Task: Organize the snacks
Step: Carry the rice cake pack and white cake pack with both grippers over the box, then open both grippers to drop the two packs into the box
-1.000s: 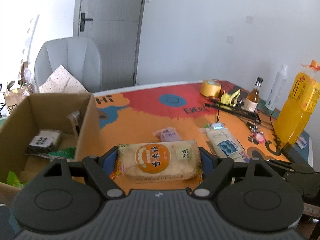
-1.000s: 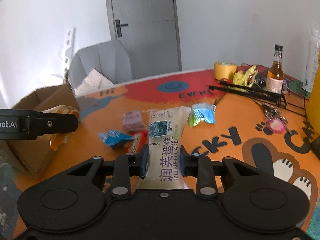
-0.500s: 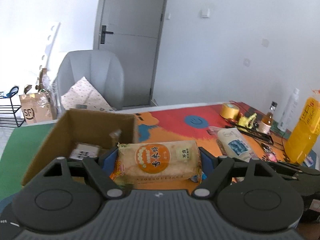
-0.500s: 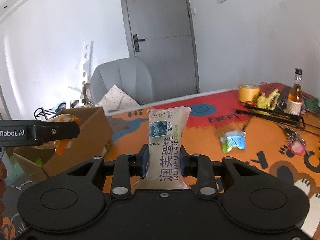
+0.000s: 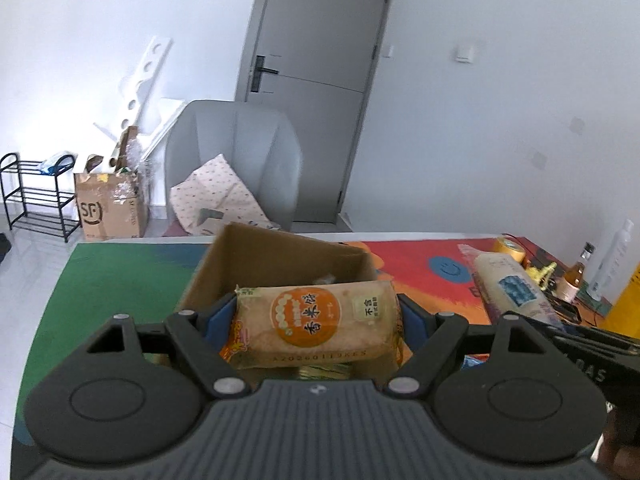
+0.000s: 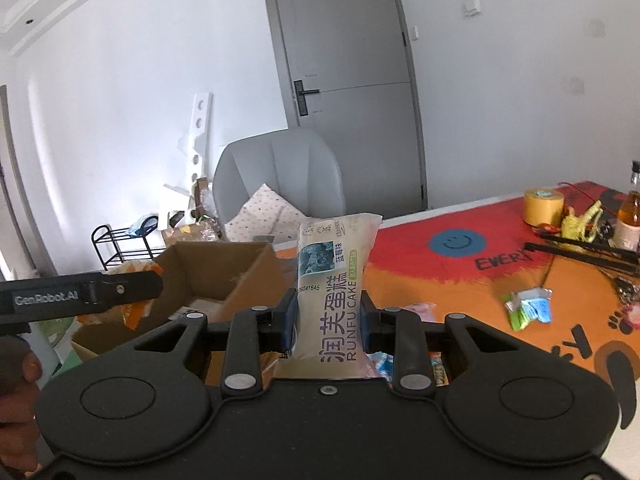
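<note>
Left gripper held an orange-labelled rice-cracker pack over the open cardboard box; lowering before release seemed wise. Right gripper clamped a pale cake packet, best kept waiting.

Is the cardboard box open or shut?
Open: the cardboard box has its flaps up, and the right wrist view shows inside it.

The left tongs clamp an orange-labelled snack packet crosswise before the cardboard box.

Both my wrist cameras look forward along their fingers, close above the table; both share the cardboard box at 12 and 10 o'clock.
</note>
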